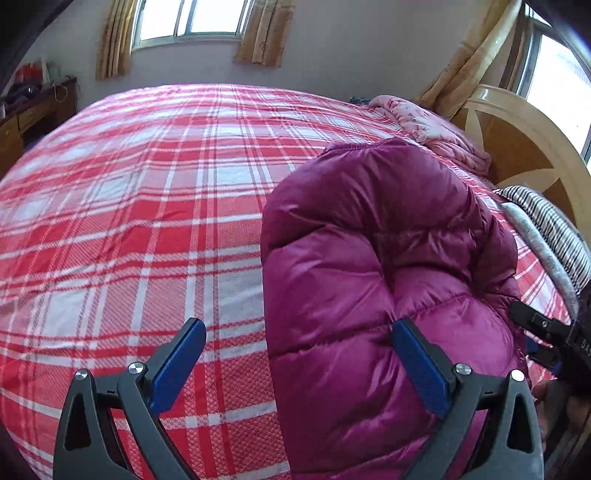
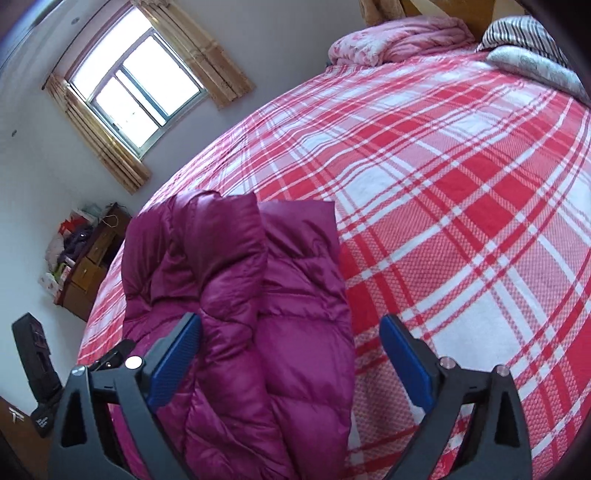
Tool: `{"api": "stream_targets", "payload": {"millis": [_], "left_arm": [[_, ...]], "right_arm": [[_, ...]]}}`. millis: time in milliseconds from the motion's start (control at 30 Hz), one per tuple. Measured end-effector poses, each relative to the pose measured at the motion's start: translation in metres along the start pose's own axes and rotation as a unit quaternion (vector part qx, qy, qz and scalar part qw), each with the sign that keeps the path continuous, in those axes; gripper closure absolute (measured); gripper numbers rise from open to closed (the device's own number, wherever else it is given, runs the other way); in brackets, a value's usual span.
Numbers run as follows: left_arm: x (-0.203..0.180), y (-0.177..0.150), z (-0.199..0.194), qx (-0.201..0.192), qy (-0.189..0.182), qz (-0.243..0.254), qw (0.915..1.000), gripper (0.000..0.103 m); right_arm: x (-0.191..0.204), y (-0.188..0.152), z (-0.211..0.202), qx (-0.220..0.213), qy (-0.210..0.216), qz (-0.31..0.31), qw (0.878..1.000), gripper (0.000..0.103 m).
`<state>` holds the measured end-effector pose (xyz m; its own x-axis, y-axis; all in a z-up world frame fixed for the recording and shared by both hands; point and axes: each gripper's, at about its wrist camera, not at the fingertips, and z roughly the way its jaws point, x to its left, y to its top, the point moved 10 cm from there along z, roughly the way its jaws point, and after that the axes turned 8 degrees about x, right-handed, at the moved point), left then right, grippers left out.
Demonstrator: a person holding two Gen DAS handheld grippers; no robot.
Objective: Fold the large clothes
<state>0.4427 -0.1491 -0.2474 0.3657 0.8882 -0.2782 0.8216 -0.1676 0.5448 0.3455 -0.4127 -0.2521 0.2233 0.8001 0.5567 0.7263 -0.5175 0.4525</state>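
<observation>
A puffy magenta quilted down jacket lies folded into a thick bundle near the close edge of the bed, resting on a red-and-white plaid woven bedsheet that covers the whole mattress. To the jacket's side in the left wrist view the sheet runs flat and bare all the way to the far edge under the window, giving wide open room; in the right wrist view the same bare plaid stretches toward the headboard end. The jacket's shell is glossy and slick, stitched into fat padded channels, with a rounded folded edge at its far end and a flat squared flap showing in the right wrist view. The left gripper stands released, its 2 blue ribbed pads spread wide, 1 finger over bare sheet and the other over the jacket, gripping nothing. The right gripper is likewise released and wide, its jaws straddling the jacket's near end without pressing it. At the head of the bed sit a crumpled pink floral quilt, a black-and-white striped pillow and a curved pale wooden headboard. A brown wooden dresser stands against the wall beyond the bed's far edge.
</observation>
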Motion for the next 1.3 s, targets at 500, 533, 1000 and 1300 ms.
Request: {"api": "stream_targets", "payload": {"millis": [500,533,1000,1300], "left_arm": [[-0.053,-0.024,-0.002,0.044,-0.086,0.03,0.9949,0.036],[-0.054,-0.026,-0.009,0.042,-0.073,0.034,0.9959,0.046],[0.011,-0.057,-0.151,-0.057,0.087,0.066,0.9924,0.058],[0.082,-0.076,-0.198,-0.086,0.127,0.015,0.9881,0.058]], "right_arm": [[0.016,-0.033,0.002,0.063,0.097,-0.03,0.993,0.071],[0.016,-0.036,-0.004,0.06,0.099,-0.026,0.993,0.072],[0.129,-0.116,-0.033,0.079,0.161,-0.113,0.977,0.076],[0.207,-0.158,-0.023,0.105,0.193,-0.175,0.96,0.076]]}}
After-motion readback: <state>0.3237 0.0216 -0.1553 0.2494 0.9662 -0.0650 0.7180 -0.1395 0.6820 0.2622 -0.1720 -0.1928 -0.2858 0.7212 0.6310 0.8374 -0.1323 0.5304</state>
